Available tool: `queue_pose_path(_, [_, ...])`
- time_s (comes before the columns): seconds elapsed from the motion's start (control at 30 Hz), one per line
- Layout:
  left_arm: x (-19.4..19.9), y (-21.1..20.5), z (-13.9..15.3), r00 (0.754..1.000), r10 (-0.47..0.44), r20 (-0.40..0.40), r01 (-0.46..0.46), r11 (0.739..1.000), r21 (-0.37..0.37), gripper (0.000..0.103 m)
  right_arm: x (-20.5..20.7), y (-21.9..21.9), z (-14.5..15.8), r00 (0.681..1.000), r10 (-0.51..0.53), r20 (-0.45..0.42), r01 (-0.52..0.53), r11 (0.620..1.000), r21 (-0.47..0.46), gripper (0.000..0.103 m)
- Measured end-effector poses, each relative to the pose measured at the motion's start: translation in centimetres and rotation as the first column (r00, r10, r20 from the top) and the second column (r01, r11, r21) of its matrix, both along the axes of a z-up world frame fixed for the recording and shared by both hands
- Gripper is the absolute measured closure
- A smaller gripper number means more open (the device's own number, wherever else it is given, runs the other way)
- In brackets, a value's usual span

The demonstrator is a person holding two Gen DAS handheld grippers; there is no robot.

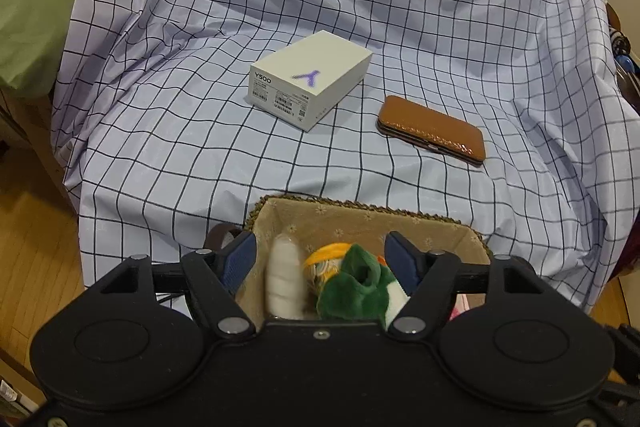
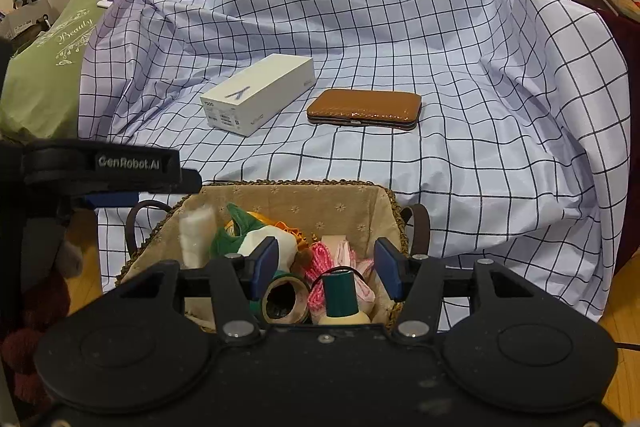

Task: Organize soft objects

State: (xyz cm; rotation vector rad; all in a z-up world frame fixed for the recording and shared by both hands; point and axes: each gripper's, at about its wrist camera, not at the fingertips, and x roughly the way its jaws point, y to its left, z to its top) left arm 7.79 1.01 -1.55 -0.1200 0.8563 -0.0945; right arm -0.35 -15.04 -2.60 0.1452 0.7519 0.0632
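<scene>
A woven basket [image 1: 360,207] with a beige flowered lining stands at the front edge of the checked cloth. Inside lie a white roll [image 1: 284,279], a green and white plush [image 1: 356,287] and an orange-yellow piece [image 1: 325,254]. My left gripper [image 1: 322,261] hangs open over the basket, its pads apart from the plush and the roll. The right wrist view shows the same basket [image 2: 288,183] holding pink yarn [image 2: 318,259], a tape roll [image 2: 282,297] and a bottle with a dark green cap [image 2: 340,293]. My right gripper [image 2: 327,265] is open above them, its pads pressing on nothing.
Beyond the basket, a white phone box [image 1: 312,79] and a brown leather case [image 1: 432,131] lie on the blue checked cloth [image 1: 440,27]. A green bag [image 1: 36,7] stands at the left. Wooden floor [image 1: 36,247] shows below the cloth's edge. The left gripper's black housing [image 2: 120,163] crosses the right view.
</scene>
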Motion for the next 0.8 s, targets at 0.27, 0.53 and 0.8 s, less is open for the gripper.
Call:
queue_pose_path(0.27, [-2.1, -0.6, 0.4, 1.0, -0.007, 0.027, 0.006, 0.999, 0.054, 0.025, 0.1, 0.1, 0.2, 1.0, -0.018, 0.001, 0.018, 1.0, -0.02, 0.044])
queue_pose_path(0.53, [-3.7, -0.1, 1.2, 0.998, 0.022, 0.062, -0.027, 0.997, 0.076, 0.019, -0.1, 0.0, 0.1, 0.998, -0.064, -0.003, 0.064, 0.996, -0.059, 0.041])
queue_pose_path(0.8, [-4.5, 0.0, 1.1, 0.997, 0.024, 0.067, -0.03, 0.996, 0.089, 0.014, -0.2, 0.1, 0.1, 0.997, -0.077, -0.005, 0.077, 0.994, -0.081, 0.04])
